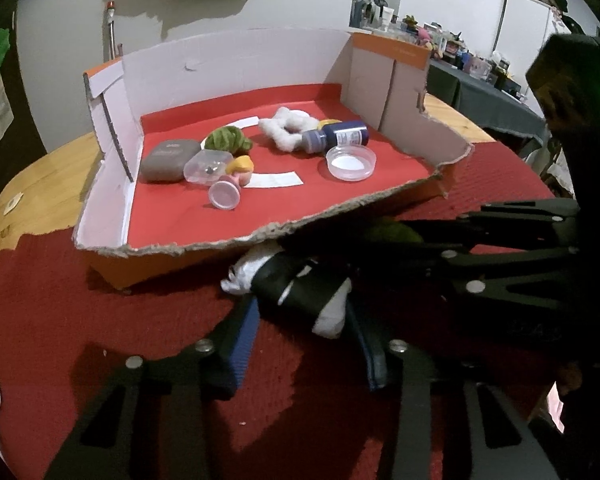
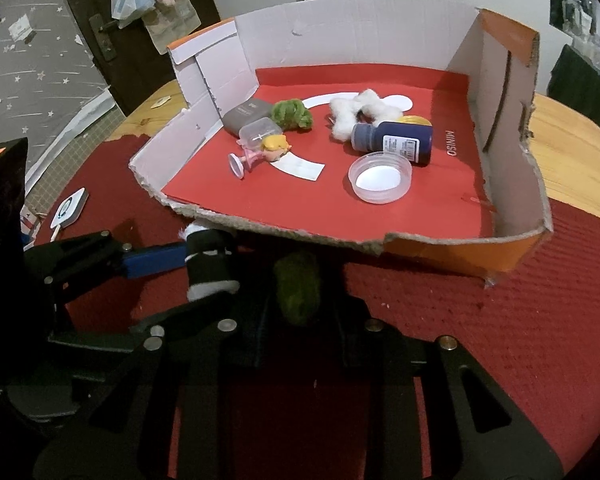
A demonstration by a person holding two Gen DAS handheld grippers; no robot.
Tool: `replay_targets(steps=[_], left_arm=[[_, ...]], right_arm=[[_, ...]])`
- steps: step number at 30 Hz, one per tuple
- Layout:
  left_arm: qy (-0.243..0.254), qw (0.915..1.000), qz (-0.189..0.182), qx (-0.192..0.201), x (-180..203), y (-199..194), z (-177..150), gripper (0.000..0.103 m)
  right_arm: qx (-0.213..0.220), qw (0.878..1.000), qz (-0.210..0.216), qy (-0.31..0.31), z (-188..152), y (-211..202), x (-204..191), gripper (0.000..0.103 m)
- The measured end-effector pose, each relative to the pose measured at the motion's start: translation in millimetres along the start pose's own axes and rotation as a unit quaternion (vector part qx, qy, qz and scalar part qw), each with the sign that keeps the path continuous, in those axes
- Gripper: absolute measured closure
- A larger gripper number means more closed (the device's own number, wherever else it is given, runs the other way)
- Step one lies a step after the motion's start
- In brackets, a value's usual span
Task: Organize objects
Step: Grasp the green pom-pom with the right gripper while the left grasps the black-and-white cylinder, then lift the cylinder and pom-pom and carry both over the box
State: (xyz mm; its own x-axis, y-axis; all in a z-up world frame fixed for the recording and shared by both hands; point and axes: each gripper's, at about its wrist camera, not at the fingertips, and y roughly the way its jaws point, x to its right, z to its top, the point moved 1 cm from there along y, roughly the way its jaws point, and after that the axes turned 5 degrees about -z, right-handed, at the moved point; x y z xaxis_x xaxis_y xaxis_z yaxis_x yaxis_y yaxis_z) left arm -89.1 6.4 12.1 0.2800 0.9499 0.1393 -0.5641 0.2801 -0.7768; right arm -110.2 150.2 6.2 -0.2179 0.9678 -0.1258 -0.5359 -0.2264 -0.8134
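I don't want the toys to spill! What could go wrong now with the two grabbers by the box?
The black-and-white rolled cloth in the left gripper and the fuzzy green bundle in the right gripper sit right before the torn front wall of the orange cardboard box; either might snag there. The grippers are close together and could bump.

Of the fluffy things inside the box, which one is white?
The star-shaped fluffy ring, beside the dark blue bottle; the other fluffy one is green.

Green object (image 2: 298, 288) half hidden by right gripper (image 2: 300, 300), bottle label (image 2: 400, 145) unreadable
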Motion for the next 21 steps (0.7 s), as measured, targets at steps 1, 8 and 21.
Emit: replay_targets(steps=[1, 8, 21], left_arm=[[0.000, 1.0000, 0.000, 0.000, 0, 0, -1, 0.062], [-0.003, 1.0000, -0.003, 0.001, 0, -3, -3, 0.067], [-0.030, 0.9990, -0.034, 0.001, -5, -8, -1, 0.067]], right_arm=[[0.001, 1.000, -0.001, 0.000, -1, -2, 0, 0.079], [0.005, 1.000, -0.003, 0.008, -8, -9, 1, 0.079], [0.003, 1.000, -0.006, 0.008, -14, -11, 2, 0.079]])
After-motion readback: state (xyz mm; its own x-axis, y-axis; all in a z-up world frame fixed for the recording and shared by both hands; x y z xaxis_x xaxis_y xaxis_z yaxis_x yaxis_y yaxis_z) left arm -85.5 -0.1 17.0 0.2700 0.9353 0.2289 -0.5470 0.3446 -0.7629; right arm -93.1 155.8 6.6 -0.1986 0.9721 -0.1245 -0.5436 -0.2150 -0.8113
